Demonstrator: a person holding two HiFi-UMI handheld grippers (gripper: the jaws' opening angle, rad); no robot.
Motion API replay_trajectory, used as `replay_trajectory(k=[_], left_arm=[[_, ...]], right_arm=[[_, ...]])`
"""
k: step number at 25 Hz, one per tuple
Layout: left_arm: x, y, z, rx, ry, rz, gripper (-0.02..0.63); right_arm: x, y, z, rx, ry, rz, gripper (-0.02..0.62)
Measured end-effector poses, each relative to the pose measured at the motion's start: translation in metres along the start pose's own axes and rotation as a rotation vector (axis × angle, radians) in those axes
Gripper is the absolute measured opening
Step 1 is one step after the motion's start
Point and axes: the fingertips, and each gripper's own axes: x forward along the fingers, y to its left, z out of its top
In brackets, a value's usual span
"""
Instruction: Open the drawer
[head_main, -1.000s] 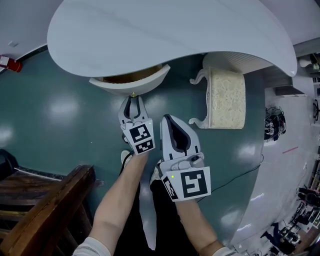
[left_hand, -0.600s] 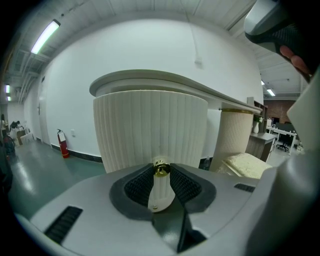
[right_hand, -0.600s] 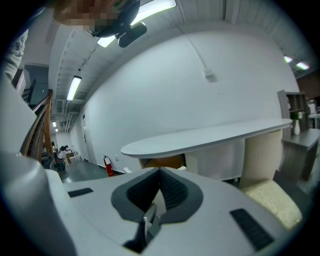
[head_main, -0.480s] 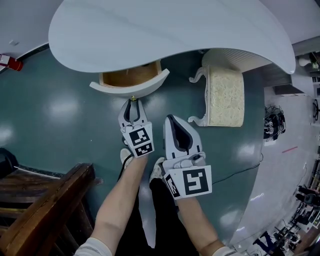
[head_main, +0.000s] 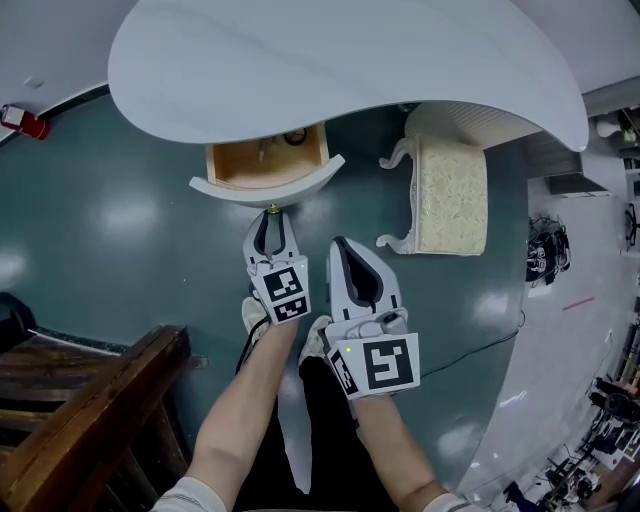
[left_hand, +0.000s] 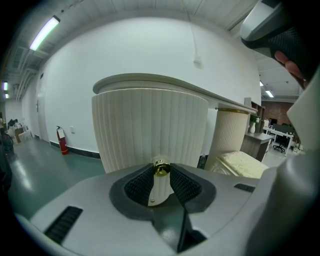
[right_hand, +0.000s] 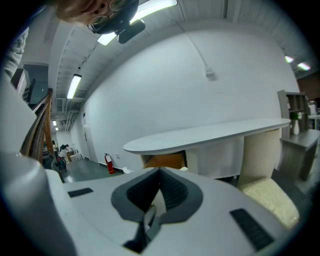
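Below tabletop (head_main: 340, 60) near edge: my left gripper (head_main: 272, 214) clenched on knob (left_hand: 161, 169) of drawer (head_main: 268, 188), part open, ahead; pull axis toward me. Also my right gripper (head_main: 342, 243) closed, empty.

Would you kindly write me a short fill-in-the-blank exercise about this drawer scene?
1. The left claw is shut on the gold ____ of the drawer.
2. Its wooden inside shows, so the drawer is ____.
3. The right claw holds ____.

Missing words: knob; open; nothing.
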Motion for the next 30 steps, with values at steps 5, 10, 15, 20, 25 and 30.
replay_trajectory(k=[5, 10, 15, 20, 25, 30], left_arm=[[-0.011, -0.001, -0.006, 0.0, 0.006, -0.008, 0.104], [-0.022, -0.004, -0.012, -0.005, 0.015, -0.015, 0.104], [-0.034, -0.006, -0.02, -0.016, 0.032, -0.018, 0.103], [-0.047, -0.01, -0.027, -0.014, 0.055, -0.022, 0.103], [-0.056, -0.013, -0.033, -0.019, 0.062, -0.028, 0.103], [-0.059, -0.014, -0.035, -0.016, 0.066, -0.038, 0.103]], right_arm=[[-0.005, 0.003, -0.002, -0.003, 0.007, -0.001, 0.012], [-0.009, 0.003, -0.005, -0.001, 0.009, -0.006, 0.012], [-0.014, 0.004, -0.003, -0.007, 0.01, -0.007, 0.012], [-0.021, 0.003, -0.001, -0.011, 0.012, -0.012, 0.012], [-0.025, 0.004, -0.002, -0.016, 0.015, -0.007, 0.012], [-0.025, 0.007, -0.003, -0.02, 0.023, 0.004, 0.012]])
